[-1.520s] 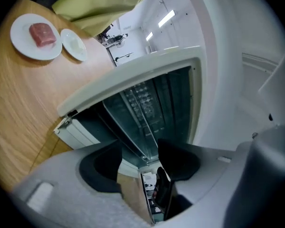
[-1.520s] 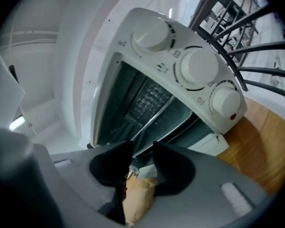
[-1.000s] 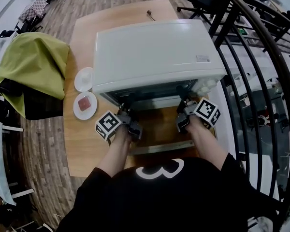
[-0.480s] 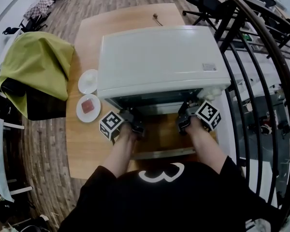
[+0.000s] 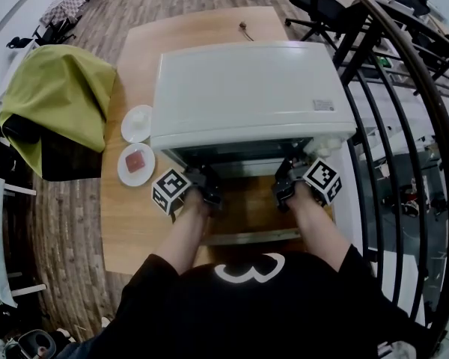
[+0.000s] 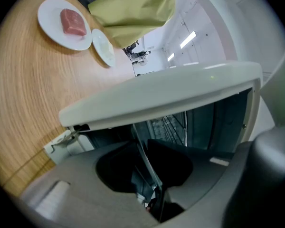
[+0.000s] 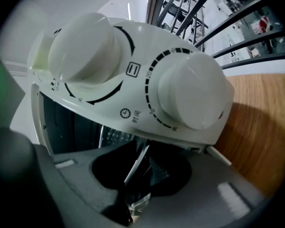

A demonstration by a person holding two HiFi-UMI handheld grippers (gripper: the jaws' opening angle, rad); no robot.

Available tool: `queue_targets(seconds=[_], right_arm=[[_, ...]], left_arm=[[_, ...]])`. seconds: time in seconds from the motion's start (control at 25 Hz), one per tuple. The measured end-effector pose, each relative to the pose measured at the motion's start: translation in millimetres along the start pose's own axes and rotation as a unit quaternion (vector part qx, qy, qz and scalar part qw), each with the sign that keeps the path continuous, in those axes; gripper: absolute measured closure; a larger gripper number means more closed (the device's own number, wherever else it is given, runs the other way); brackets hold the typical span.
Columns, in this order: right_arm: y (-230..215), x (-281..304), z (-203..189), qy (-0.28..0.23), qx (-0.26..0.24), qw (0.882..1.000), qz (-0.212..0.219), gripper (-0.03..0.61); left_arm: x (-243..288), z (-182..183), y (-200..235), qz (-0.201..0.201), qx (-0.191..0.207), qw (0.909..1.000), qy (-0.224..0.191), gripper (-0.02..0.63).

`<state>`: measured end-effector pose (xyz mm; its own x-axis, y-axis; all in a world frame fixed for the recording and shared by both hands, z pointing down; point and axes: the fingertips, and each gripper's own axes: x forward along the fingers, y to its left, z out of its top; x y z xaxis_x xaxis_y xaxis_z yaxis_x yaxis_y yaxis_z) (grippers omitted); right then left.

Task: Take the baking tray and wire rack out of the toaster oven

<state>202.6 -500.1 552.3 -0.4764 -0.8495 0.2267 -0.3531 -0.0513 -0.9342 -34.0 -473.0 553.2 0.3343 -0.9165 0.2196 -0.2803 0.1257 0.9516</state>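
- The toaster oven [image 5: 247, 88] is standing on the wooden table [image 5: 135, 226], and its door [image 5: 247, 214] is lying open toward the person.
- The left gripper [image 5: 203, 182] and the right gripper [image 5: 286, 179] are both reaching into the oven mouth, one near each side.
- The left fingers [image 6: 80, 184] have just been closing and are now gripping the thin metal edge of the baking tray [image 6: 145, 158], which is passing between them.
- The right fingers [image 7: 237, 194] have just been closing too, and they are pinching the same tray edge below the two white knobs [image 7: 192, 96].
- The tray is still sitting inside the oven, and the wire rack [image 6: 173, 125] is showing deeper in the cavity.
- A plate [image 5: 123, 173] with a piece of meat [image 5: 135, 161] is lying left of the oven.
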Motion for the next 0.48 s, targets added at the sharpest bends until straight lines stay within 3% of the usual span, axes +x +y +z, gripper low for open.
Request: queue_targets(seconds=[0.48], right_arm=[[0.1,-29.9,-12.0,0.031,0.011,0.999,0.004,0.517]], left_arm=[[-24.2,-13.9,0.3,0.017,0.004,0.9999,0.0,0.54]])
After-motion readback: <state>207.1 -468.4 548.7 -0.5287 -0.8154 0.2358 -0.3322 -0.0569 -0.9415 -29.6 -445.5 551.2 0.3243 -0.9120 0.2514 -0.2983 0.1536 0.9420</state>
